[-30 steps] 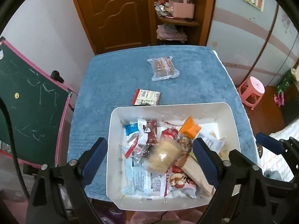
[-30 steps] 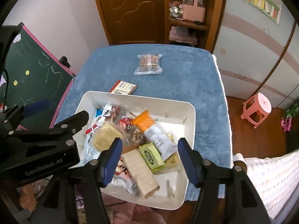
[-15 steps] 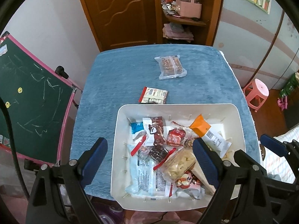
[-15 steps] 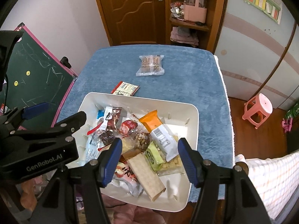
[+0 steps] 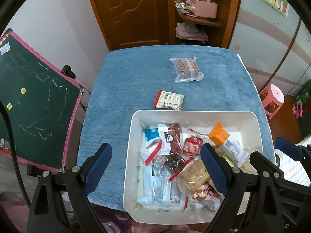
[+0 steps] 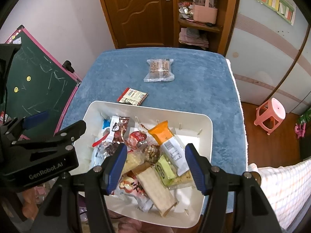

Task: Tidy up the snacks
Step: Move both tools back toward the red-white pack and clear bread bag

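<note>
Two snack packets (image 5: 169, 102) beyond open fingers (image 5: 99, 167), apart

Wooden door (image 5: 134, 11) — pink stool (image 5: 273, 99)

We read this as home room: wooden door (image 5: 134, 11), child's chalkboard (image 5: 33, 104), pink plastic stool (image 6: 271, 114), shelf nook with pink basket (image 5: 204, 7), blue-cloth table (image 5: 136, 73).

Left tongs (image 5: 155, 167) hover over near-left desk (image 5: 124, 89) edge, jaws wide, nothing between pads. White bin (image 5: 194, 114) at near right, heaped with snack packets. Small red-edged packet (image 5: 169, 102) just beyond bin's far rim. Clear biscuit pack (image 5: 187, 69) farther out. Chalkboard (image 5: 33, 104) left.
</note>
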Action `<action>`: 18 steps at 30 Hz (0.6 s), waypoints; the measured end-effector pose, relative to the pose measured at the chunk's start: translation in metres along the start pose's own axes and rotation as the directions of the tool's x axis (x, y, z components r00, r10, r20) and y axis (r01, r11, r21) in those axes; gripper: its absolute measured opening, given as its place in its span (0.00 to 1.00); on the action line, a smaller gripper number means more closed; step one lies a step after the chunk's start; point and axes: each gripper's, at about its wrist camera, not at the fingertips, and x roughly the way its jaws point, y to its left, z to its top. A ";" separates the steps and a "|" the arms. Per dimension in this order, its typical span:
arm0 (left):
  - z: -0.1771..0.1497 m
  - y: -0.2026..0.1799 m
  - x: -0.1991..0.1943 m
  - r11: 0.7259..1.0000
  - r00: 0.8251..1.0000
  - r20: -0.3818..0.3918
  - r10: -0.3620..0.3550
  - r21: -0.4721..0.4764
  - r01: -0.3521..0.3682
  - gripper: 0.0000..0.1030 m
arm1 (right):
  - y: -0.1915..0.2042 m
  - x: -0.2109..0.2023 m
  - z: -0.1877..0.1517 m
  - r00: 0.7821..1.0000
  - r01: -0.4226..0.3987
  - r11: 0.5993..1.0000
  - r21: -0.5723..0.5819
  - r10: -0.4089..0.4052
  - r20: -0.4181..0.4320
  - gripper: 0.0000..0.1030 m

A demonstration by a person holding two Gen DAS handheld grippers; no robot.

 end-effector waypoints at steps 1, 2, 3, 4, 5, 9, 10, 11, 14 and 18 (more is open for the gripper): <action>0.001 0.002 0.001 1.000 1.000 -0.001 0.001 -0.002 -0.001 0.89 | 0.001 0.001 0.002 1.000 -0.001 1.000 0.000 0.001 -0.001 0.61; 0.002 0.004 0.002 1.000 1.000 -0.002 0.003 -0.005 -0.003 0.89 | 0.002 0.003 0.004 1.000 -0.002 1.000 0.000 0.002 -0.003 0.61; 0.004 0.006 0.004 1.000 1.000 -0.003 0.002 -0.008 -0.002 0.89 | 0.003 0.004 0.006 1.000 -0.003 1.000 0.001 0.003 -0.004 0.61; 0.006 0.008 0.006 1.000 1.000 -0.005 0.003 -0.011 -0.003 0.89 | 0.004 0.006 0.009 1.000 -0.004 1.000 0.003 0.004 -0.006 0.61; 0.007 0.009 0.008 1.000 1.000 -0.006 0.004 -0.013 -0.004 0.89 | 0.005 0.008 0.011 1.000 -0.007 1.000 0.004 0.007 -0.008 0.61; 0.015 0.017 0.015 1.000 1.000 -0.008 0.014 -0.019 -0.014 0.89 | 0.007 0.016 0.021 1.000 -0.013 1.000 0.005 0.013 -0.014 0.61; 0.017 0.019 0.016 1.000 1.000 -0.007 0.017 -0.019 -0.017 0.89 | 0.007 0.018 0.023 1.000 -0.015 1.000 0.005 0.015 -0.016 0.61; 0.020 0.020 0.018 1.000 1.000 -0.008 0.021 -0.019 -0.021 0.89 | 0.007 0.019 0.026 1.000 -0.017 1.000 0.007 0.017 -0.016 0.61; 0.028 0.024 0.022 0.999 1.000 -0.008 0.025 -0.021 -0.025 0.89 | 0.006 0.023 0.033 1.000 -0.022 1.000 0.017 0.022 -0.015 0.61; 0.039 0.029 0.026 0.999 0.999 0.009 0.031 -0.017 -0.031 0.89 | 0.001 0.029 0.044 1.000 -0.023 0.999 0.038 0.024 -0.015 0.61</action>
